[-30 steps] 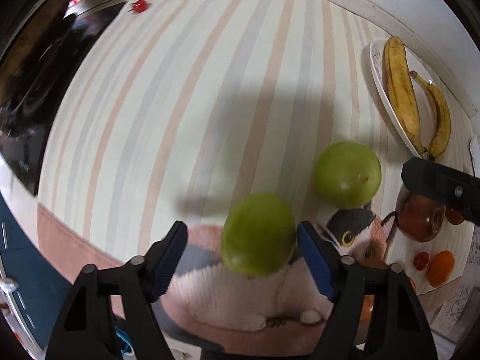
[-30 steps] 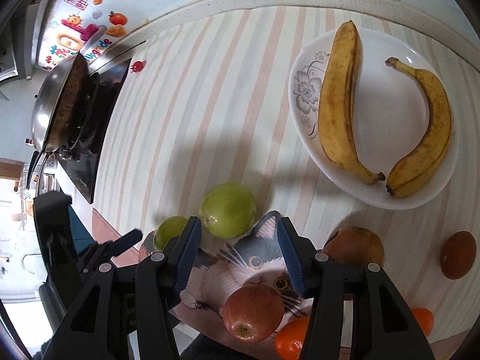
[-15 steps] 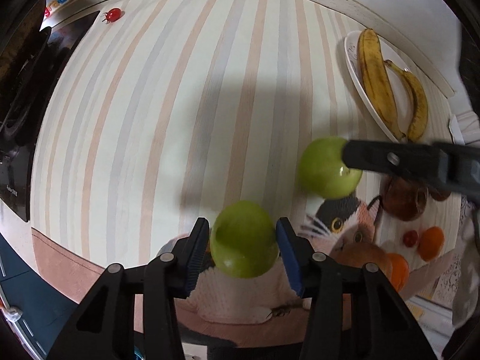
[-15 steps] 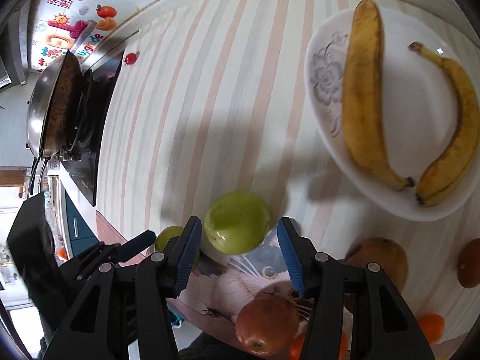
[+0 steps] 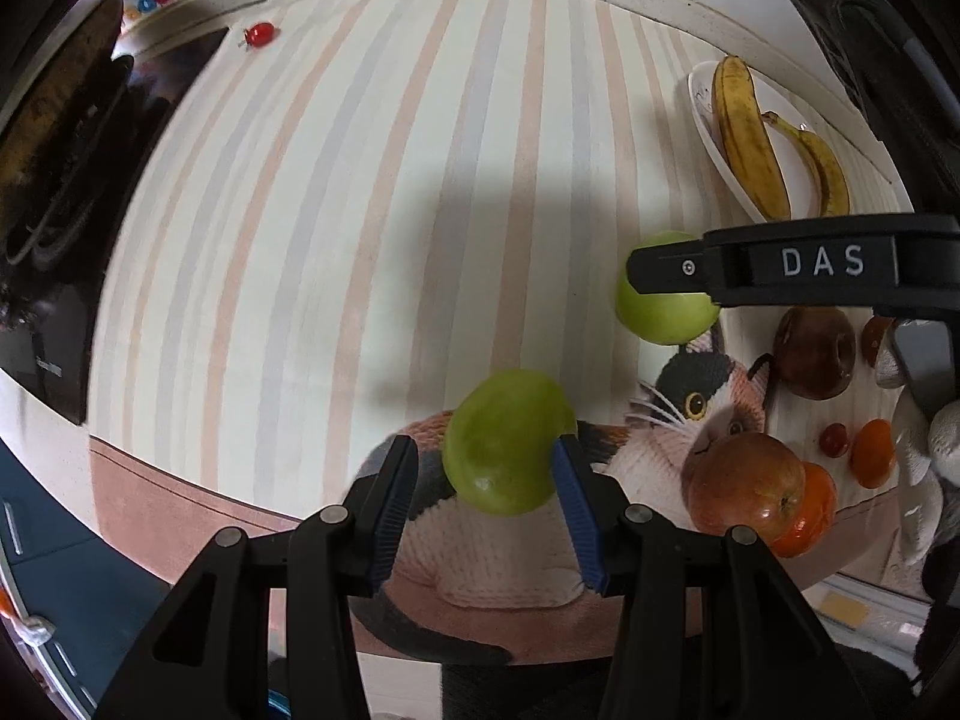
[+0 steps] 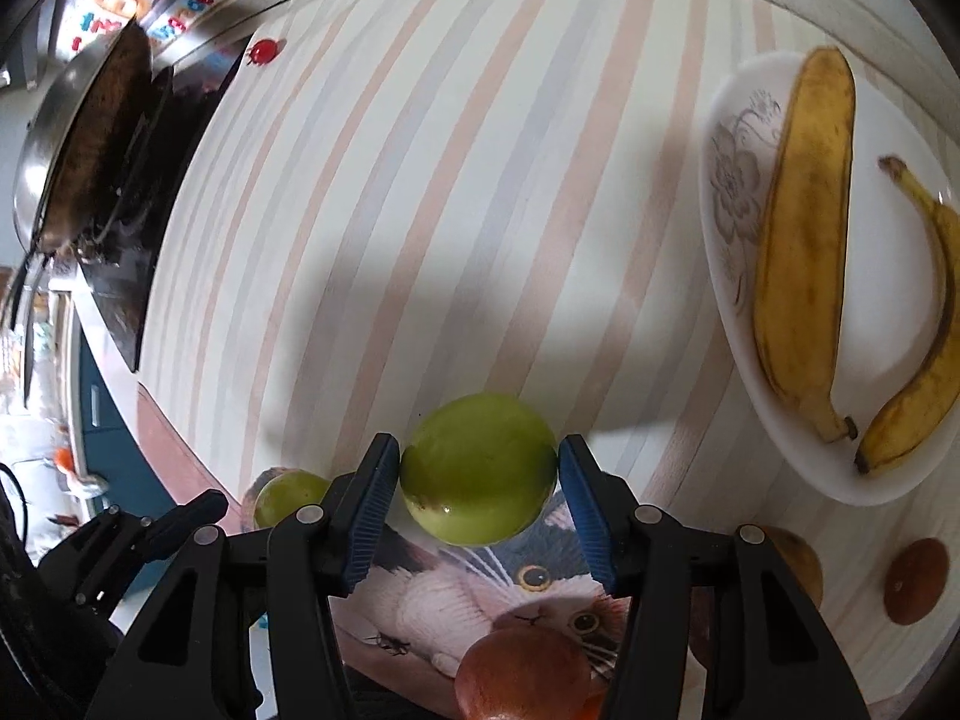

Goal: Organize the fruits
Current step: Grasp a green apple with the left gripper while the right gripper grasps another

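The left hand-held gripper (image 5: 483, 495) brackets a green apple (image 5: 510, 441): its right pad touches the fruit, the left pad stands off with a gap, so whether it grips cannot be told. The right hand-held gripper (image 6: 477, 495) has its pads on both flanks of a second green apple (image 6: 478, 485), seemingly clamped on it, at the edge of the cat-print mat (image 6: 468, 591) on the striped table (image 6: 450, 180). Two bananas (image 6: 801, 240) lie on a white plate (image 6: 729, 180) to the right; a red apple (image 5: 744, 492) sits near oranges
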Tool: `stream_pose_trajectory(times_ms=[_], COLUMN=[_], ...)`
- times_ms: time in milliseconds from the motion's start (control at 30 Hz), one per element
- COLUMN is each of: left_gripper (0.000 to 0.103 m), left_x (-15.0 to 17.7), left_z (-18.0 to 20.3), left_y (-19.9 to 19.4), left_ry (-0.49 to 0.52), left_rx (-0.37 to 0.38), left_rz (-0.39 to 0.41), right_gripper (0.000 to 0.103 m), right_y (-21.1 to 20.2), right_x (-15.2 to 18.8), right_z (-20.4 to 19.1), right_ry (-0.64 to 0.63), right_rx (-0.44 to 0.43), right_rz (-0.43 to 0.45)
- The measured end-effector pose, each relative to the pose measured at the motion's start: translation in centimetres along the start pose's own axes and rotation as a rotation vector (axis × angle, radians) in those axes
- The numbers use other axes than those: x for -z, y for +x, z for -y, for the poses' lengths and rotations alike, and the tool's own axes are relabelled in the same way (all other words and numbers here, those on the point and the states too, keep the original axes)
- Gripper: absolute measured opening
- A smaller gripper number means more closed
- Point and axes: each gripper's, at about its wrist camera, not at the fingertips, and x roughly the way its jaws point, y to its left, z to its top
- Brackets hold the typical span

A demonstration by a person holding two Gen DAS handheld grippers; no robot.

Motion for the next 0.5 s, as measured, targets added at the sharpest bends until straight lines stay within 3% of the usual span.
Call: stream_pose_trajectory(times_ms=[267, 400, 500], left_gripper=[0.050, 0.051, 0.049], left_x=[-1.5, -2.1, -2.6], left_z=[1.8, 3.1, 3.1], left_y=[2.2, 2.3, 2.3], left_ry=[-0.001, 0.031, 0.030], left_rx=[0.050, 0.003, 0.007], left_rz=[-0.064, -0.033, -0.023], right_gripper=[0.058, 0.058, 0.058], right_y=[0.8, 1.0, 1.0], right_x=[-0.5, -0.4, -0.3], right_z=[0.7, 0.5, 0.7], right_ry=[0.010, 0.004, 0.002], right_rx=[0.000, -0.008, -0.017], right_rz=[-0.012, -0.004, -0.001])
